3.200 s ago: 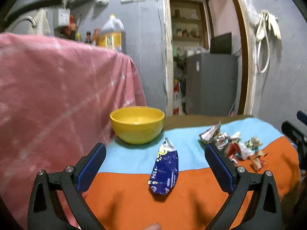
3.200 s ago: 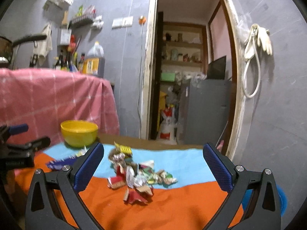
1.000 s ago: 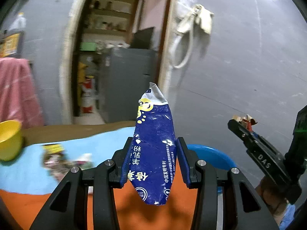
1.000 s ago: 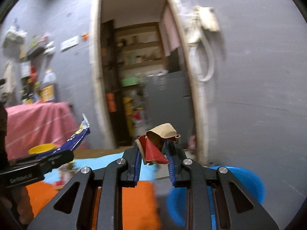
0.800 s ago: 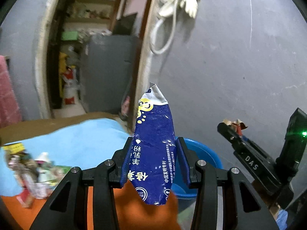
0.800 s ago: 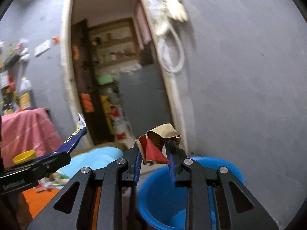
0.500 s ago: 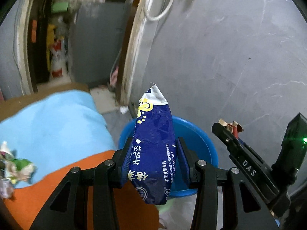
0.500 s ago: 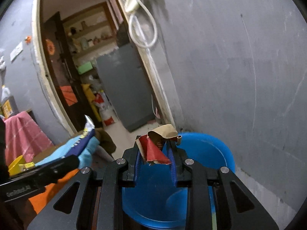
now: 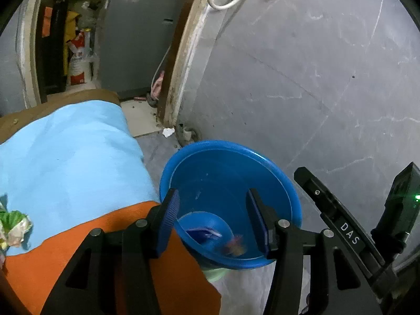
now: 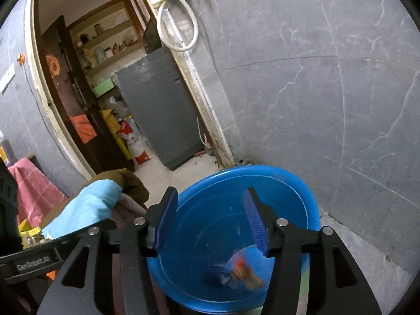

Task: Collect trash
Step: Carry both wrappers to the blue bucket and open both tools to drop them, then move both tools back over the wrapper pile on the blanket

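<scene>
Both grippers hang over the blue basin with their jaws spread wide and nothing between them. Low in the left wrist view, the left gripper (image 9: 212, 218) frames the basin's (image 9: 273, 165) inside; the right gripper (image 10: 210, 220) does the same at the bottom of its own view.

Down on the basin floor lies the blue wrapper (image 9: 203, 233), blurred, its long axis running roughly left to right across the lower middle of the frame; which end points where I cannot tell. Just beside it, to the right, sits the red and tan scrap (image 9: 235, 245), also blurred.

At the lower left of the left wrist view an orange and light-blue cloth (image 9: 73, 162) covers the table, with crumpled trash (image 9: 14, 225) at the frame's left edge. Farther off, upper left, a doorway shows a grey cabinet (image 9: 136, 36).
</scene>
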{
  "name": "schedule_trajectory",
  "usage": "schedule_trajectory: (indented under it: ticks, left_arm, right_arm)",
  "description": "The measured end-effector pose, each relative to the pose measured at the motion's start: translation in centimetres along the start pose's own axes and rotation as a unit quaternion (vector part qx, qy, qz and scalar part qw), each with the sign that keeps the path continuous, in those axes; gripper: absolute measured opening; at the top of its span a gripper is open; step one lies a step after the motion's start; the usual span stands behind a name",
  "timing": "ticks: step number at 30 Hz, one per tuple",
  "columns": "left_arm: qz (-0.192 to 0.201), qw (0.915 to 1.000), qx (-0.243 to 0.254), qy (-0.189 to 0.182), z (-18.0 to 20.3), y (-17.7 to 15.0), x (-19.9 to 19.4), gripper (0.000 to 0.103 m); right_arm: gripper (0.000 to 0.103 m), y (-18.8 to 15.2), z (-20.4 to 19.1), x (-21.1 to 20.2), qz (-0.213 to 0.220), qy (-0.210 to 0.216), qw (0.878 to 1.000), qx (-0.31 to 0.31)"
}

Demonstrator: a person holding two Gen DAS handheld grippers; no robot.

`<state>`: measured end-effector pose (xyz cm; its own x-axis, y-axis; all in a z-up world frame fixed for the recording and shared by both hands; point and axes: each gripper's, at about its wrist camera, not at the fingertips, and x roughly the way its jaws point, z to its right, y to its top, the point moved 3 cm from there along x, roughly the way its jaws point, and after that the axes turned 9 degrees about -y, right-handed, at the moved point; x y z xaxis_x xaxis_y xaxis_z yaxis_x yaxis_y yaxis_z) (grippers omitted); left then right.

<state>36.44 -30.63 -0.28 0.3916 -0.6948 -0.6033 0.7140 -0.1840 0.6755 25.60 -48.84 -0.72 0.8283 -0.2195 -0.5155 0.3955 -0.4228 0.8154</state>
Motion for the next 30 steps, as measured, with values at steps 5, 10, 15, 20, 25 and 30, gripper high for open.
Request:
schedule_trajectory:
  ticks: [5, 10, 15, 20, 25, 30]
  left_arm:
    - [0.040, 0.9991, 0.000, 0.017, 0.0, -0.1, -2.7, 0.058]
    - [0.097, 0.9940, 0.008, 0.050, -0.4, 0.1, -6.7, 0.072]
    - [0.163, 0.9817, 0.019, 0.097, -1.1, -0.8, -11.4, 0.086]
    - [0.236, 0.9600, 0.027, 0.149, -1.7, -2.5, -16.6, 0.100]
    - [0.278, 0.9412, 0.018, 0.191, -2.6, -4.5, -20.5, 0.101]
    - [0.309, 0.9222, 0.010, 0.233, -3.6, -7.3, -23.5, 0.101]
  right_arm:
    - [0.060, 0.5, -0.1, -0.7, 0.025, -0.003, 1.000, 0.000]
    - [0.077, 0.9, -1.0, -2.5, 0.074, 0.009, 0.997, -0.012]
    - [0.091, 1.3, -2.7, -4.4, 0.121, 0.031, 0.992, -0.020]
    - [0.103, 1.2, -5.4, -7.0, 0.166, 0.076, 0.982, -0.036]
    - [0.103, 0.5, -8.0, -10.0, 0.221, 0.121, 0.966, -0.053]
    - [0.103, -0.3, -10.6, -12.2, 0.263, 0.149, 0.951, -0.072]
